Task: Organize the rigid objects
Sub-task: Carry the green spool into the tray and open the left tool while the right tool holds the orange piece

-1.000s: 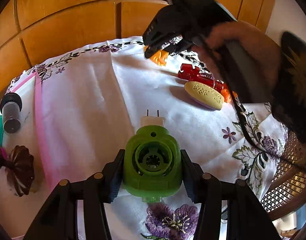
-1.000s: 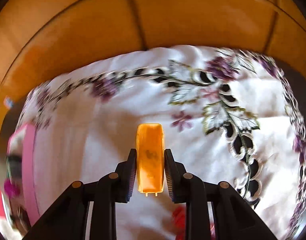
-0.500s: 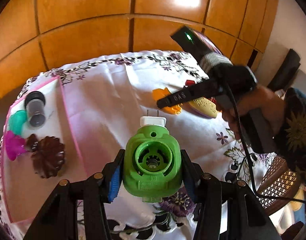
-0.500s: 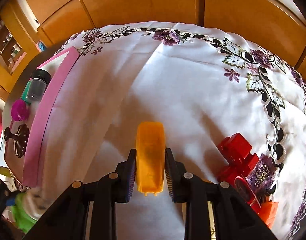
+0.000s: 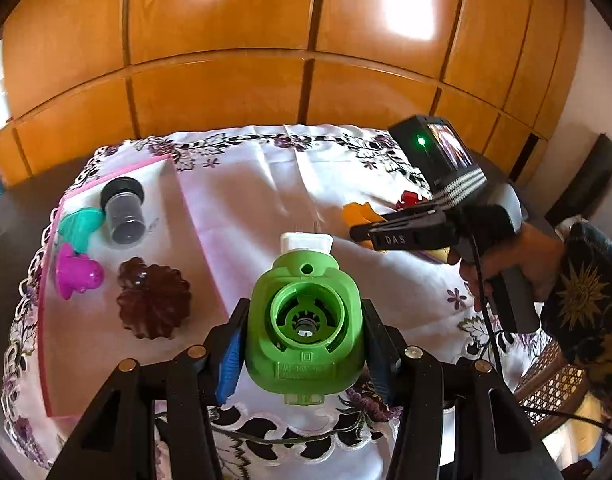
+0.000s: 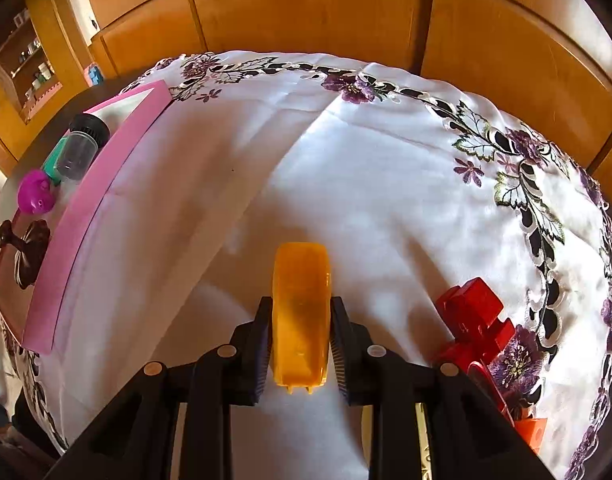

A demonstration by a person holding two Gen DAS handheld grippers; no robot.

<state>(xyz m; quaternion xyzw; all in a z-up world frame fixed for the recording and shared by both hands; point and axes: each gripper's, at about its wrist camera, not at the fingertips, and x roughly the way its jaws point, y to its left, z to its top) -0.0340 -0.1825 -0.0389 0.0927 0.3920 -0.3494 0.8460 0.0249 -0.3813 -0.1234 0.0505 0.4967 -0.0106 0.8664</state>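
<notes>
— Green plug-in device (image 5: 304, 330): where is it?
— Clamped between the left fingers (image 5: 230, 354), white plug end pointing away from them, held above the desk's embroidered white cloth (image 5: 266, 184).
— And the right fingers (image 6: 262, 344)?
— Closed on an orange plastic piece (image 6: 301, 316), which stands on edge between them and reaches forward past the tips.
— What lies beyond the left fingers?
— To their left, a pink-edged tray (image 5: 194, 216) holding a dark brown fluted mould (image 5: 154, 298), a magenta piece (image 5: 76, 274), a teal piece (image 5: 82, 226) and a black-capped jar (image 5: 124, 210).
— Beside the right fingers?
— Red plastic pieces (image 6: 473, 320) just to their right, on the cloth.
</notes>
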